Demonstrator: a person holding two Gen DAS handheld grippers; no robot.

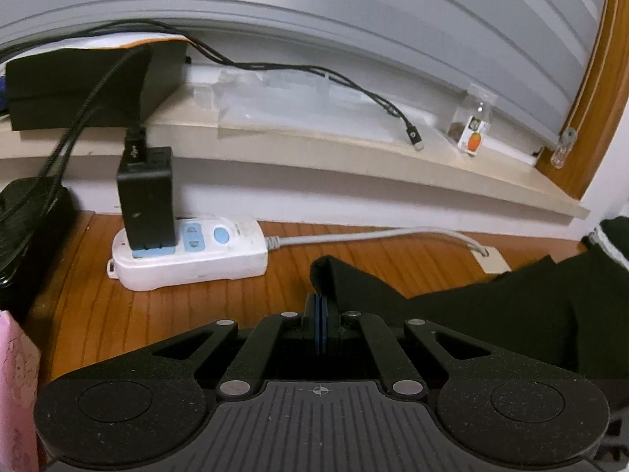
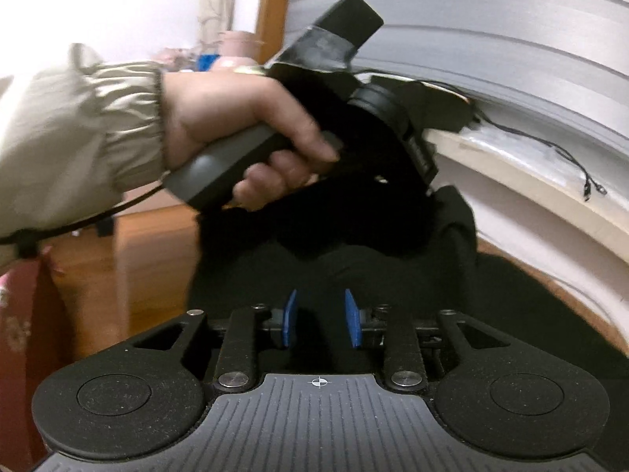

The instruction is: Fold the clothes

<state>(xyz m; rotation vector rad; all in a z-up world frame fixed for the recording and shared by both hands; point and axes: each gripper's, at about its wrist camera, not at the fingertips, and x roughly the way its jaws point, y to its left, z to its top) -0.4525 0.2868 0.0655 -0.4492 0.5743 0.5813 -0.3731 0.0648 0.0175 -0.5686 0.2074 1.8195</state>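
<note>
Right gripper [image 2: 320,316]: jaws stand apart, the blue pads [image 2: 290,316] parted with a clear gap between them. Black garment [image 2: 334,271] lies directly ahead of and beneath the fingertips; no cloth is seen pressed between the pads. The garment spreads across the wooden table [image 2: 145,259] toward the pale sill [image 2: 523,185] at right. Above it, a person's hand [image 2: 236,118], beige elastic-cuffed sleeve [image 2: 78,133] at the wrist, grips the grey handle of the other gripper unit [image 2: 354,90], whose black body points down toward the cloth. A thin black cable [image 2: 566,157] trails along the sill. The hand and sleeve are blurred.
</note>
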